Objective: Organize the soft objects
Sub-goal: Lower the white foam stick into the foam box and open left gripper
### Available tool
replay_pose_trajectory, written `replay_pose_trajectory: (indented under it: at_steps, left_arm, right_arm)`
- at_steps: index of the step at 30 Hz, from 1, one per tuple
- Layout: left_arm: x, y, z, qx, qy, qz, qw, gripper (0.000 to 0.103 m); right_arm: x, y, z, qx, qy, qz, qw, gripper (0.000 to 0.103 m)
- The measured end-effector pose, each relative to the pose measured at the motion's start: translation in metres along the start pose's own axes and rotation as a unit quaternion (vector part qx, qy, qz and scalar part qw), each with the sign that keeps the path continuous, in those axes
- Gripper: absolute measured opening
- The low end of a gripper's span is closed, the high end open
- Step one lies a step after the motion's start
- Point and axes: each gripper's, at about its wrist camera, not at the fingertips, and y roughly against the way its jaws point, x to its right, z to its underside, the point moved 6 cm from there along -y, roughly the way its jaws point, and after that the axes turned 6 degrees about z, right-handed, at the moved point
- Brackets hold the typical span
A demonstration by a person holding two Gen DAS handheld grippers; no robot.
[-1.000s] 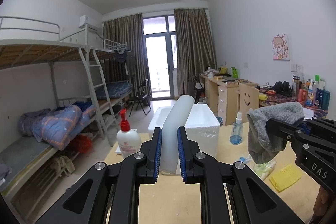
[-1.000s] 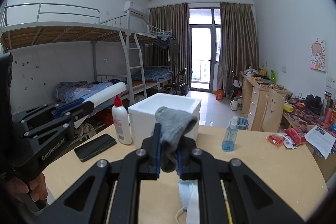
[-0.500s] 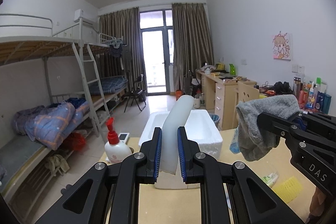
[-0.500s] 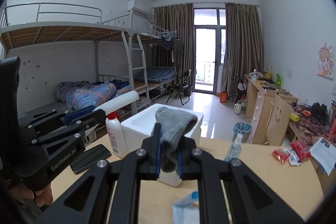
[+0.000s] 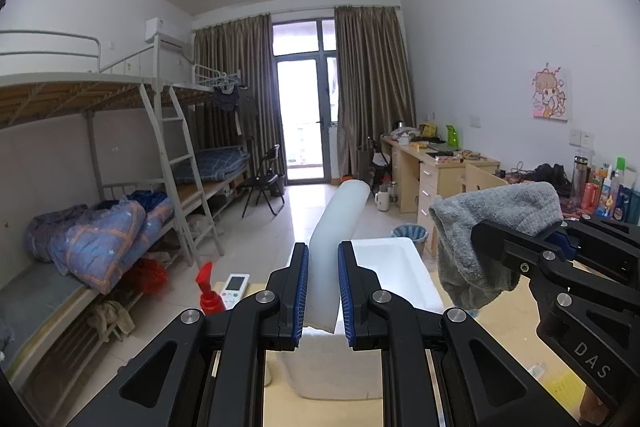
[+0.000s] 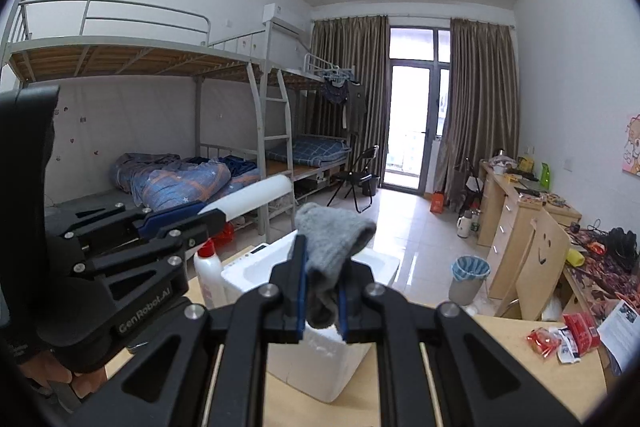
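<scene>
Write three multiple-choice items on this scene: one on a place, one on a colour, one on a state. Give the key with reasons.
1. Where is the white foam box?
A. on the floor by the bin
B. on the wooden table, ahead of both hand-held grippers
C. on the lower bunk

2. What colour is the sock?
A. grey
B. red
C. yellow

3. How is the white foam tube held?
A. lying loose on the table
B. inside the box
C. clamped in the left hand-held gripper, sticking up and forward

Key: 1 B, the box stands on the table just past the fingertips. 2 A, grey knit shows in the right hand-held gripper. 3 C, both blue pads press its sides.
</scene>
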Motion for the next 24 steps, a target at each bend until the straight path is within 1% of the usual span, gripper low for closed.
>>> replay_pose_trajectory:
  at_steps: [3,8,13,19,24]
  left_arm:
    - [-0.002,-0.009,-0.001,-0.003,0.001,-0.002,1.0,0.016]
    - [-0.006,-0.025,-0.001,-0.01,0.003,-0.006,0.9999,0.016]
    - [-0.009,-0.039,0.006,-0.028,0.007,-0.007,0.9996,0.016]
    - [-0.009,-0.054,0.005,-0.04,0.007,-0.006,0.9992,0.016]
    - [0.003,-0.067,0.004,-0.05,0.004,0.01,0.9987,0.016]
  right_arm:
    - [0.005,-0.011,0.0,-0.006,-0.006,-0.008,1.0,0.015]
    - [0.012,-0.027,0.001,-0.012,-0.012,-0.01,1.0,0.015]
    - [0.014,-0.039,0.003,-0.019,-0.02,-0.025,0.999,0.015]
    - [0.017,-0.049,0.008,-0.032,-0.023,-0.021,0.999,0.015]
    - [0.026,-0.045,0.008,-0.036,-0.026,-0.007,0.999,0.015]
